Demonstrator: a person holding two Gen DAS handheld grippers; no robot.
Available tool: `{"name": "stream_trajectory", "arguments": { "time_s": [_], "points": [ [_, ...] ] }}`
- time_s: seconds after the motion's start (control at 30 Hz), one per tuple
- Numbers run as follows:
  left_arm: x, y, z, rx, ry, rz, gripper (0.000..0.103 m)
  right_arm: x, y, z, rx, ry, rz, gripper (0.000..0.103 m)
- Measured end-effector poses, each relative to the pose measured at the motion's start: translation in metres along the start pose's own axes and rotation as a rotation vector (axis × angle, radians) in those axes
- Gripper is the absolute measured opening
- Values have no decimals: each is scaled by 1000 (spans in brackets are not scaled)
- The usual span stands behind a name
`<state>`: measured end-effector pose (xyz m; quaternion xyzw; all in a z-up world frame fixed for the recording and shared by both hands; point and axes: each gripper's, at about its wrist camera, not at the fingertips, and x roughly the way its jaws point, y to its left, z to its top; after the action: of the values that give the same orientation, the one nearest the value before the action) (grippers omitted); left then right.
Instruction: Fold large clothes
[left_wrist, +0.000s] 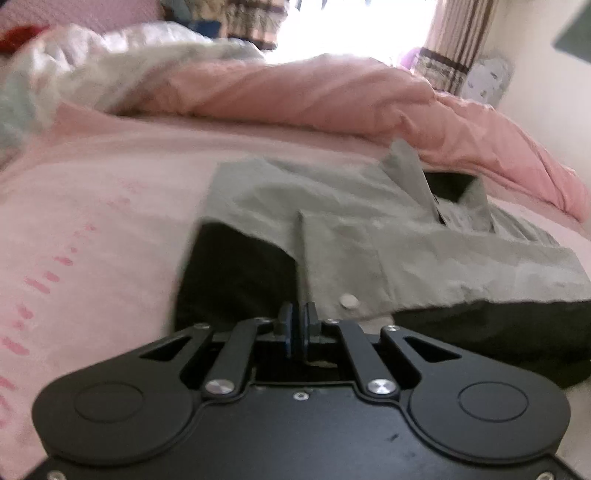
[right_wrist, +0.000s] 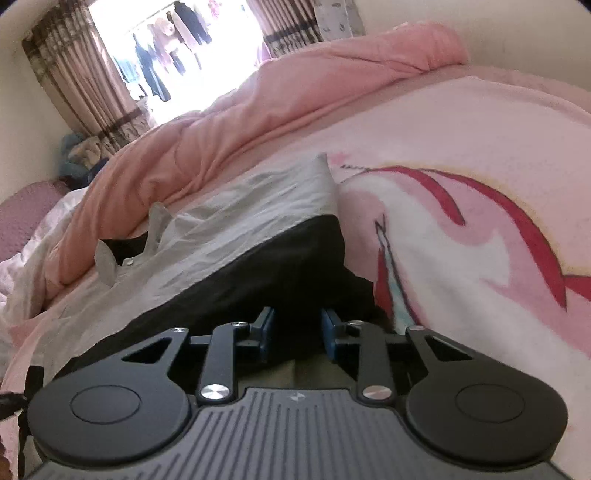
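A grey and black jacket (left_wrist: 369, 236) lies spread on the pink bed, collar toward the rumpled duvet, with a snap button near its front edge. My left gripper (left_wrist: 298, 319) is shut, and its blue pads pinch the jacket's front edge where grey meets black. In the right wrist view the same jacket (right_wrist: 240, 221) runs away from me, grey above and black below. My right gripper (right_wrist: 298, 328) stands partly open over the black hem (right_wrist: 295, 280). Black cloth lies between its pads, and I see no pad pressing on it.
A pink duvet (left_wrist: 295, 92) is heaped along the far side of the bed. The pink bedsheet (right_wrist: 461, 240) carries a red and white print. Curtains (right_wrist: 74, 81) and a bright window with hanging clothes lie beyond. White bedding (left_wrist: 92, 55) is piled at the far left.
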<state>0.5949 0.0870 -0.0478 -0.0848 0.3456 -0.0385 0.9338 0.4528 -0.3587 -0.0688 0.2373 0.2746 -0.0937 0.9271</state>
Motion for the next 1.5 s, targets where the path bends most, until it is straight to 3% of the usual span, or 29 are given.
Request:
{"name": "stream_trajectory", "arguments": {
  "time_s": [0.1, 0.17, 0.27, 0.3, 0.37, 0.53, 0.67, 0.83, 1.13, 1.5],
  "points": [
    [-22, -1, 10, -6, -50, -43, 6, -16, 16, 11, -42, -75, 26, 41],
    [-33, -14, 18, 31, -81, -78, 21, -22, 34, 20, -102, -133, 54, 50],
    [-28, -39, 22, 99, -100, -126, 43, -3, 56, 29, -160, -133, 56, 52],
    [-21, -47, 21, 124, -98, -125, 44, 9, 60, 31, -166, -115, 41, 52],
    [-4, -59, 19, 154, -73, -113, 44, 30, 63, 31, -174, -78, 6, 52],
    [44, -53, 14, 110, 24, -82, 44, 64, 56, 20, -211, -40, -49, 50],
    [58, -46, 10, 111, 10, -85, 48, 63, 54, 9, -240, -61, -37, 50],
    [43, -46, 15, 83, 6, -90, 46, 37, 63, 10, -240, -57, -41, 50],
    [-16, -59, -4, 148, -60, -140, 52, -25, 75, -3, -302, -115, -13, 50],
    [18, -59, -36, 143, 44, -128, 53, 11, 55, -13, -284, -39, -61, 50]
  ]
}}
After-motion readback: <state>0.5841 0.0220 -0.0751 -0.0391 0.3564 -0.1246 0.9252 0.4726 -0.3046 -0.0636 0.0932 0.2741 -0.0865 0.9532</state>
